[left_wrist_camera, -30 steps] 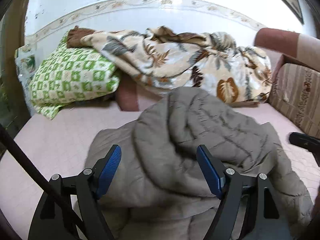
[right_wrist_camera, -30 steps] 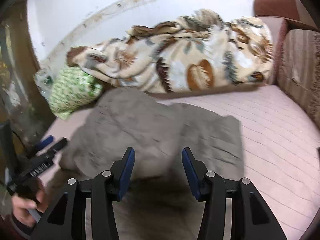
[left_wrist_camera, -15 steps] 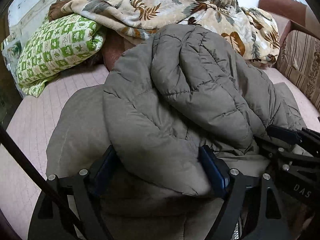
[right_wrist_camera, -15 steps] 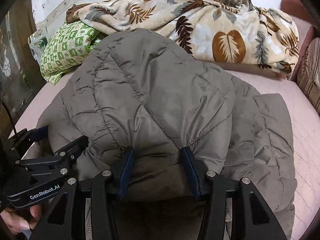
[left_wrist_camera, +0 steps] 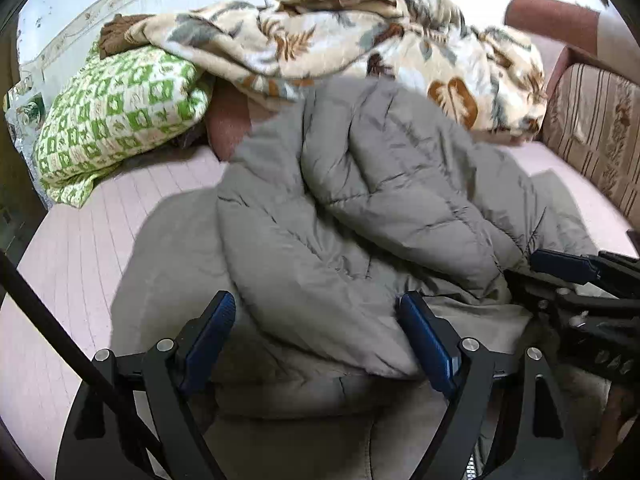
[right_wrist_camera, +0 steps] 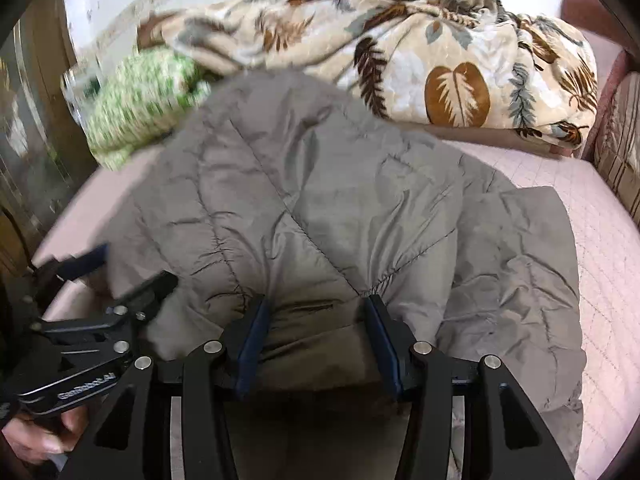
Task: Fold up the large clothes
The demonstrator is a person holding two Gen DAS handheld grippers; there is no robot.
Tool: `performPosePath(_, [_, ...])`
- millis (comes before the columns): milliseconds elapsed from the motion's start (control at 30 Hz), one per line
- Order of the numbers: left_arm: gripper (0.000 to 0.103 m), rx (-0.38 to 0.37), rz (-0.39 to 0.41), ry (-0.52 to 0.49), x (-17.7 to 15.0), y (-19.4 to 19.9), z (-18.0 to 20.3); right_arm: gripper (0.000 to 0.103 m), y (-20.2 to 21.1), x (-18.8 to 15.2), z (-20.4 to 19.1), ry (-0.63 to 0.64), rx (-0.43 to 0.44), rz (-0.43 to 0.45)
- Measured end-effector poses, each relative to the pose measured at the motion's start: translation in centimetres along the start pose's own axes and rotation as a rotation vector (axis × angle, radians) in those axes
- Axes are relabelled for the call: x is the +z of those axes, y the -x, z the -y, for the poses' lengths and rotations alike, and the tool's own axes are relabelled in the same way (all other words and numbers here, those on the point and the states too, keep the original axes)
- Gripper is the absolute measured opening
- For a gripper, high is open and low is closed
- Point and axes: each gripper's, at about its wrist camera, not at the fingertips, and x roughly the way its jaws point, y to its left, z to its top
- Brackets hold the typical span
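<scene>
The jacket (left_wrist_camera: 360,216) now lies doubled over itself at the bed's (left_wrist_camera: 80,264) near edge, its top half brought forward. Left gripper (left_wrist_camera: 316,332) has opened and straddles the fold loosely. Right gripper (right_wrist_camera: 316,340) stays clamped on the hem. Fold is nearly set.

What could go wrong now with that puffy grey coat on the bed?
The right gripper pinches only the edge of the grey coat; that slick fabric could slip free. The left gripper is open around a thick bulge, so the fold may spring back. The leaf-print blanket lies close behind and could get caught.
</scene>
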Motion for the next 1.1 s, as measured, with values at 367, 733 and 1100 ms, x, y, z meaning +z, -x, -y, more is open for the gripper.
performPosePath(367, [0.084,-0.001,-0.009,0.075,0.1,-0.3,-1.6,0.054,1.3,0.4,-1.2,0.034,0.05,0.051])
performPosePath(733, [0.084,0.023,-0.047,0.054,-0.6,-1.4,-1.2,0.055,-1.6,-1.1,-2.0,0.101,-0.005,-0.061])
performPosePath(1100, [0.084,-0.006,0.02,0.075,0.2,0.7,-1.5,0.056,1.3,-0.1,-1.6,0.073,0.051,0.009])
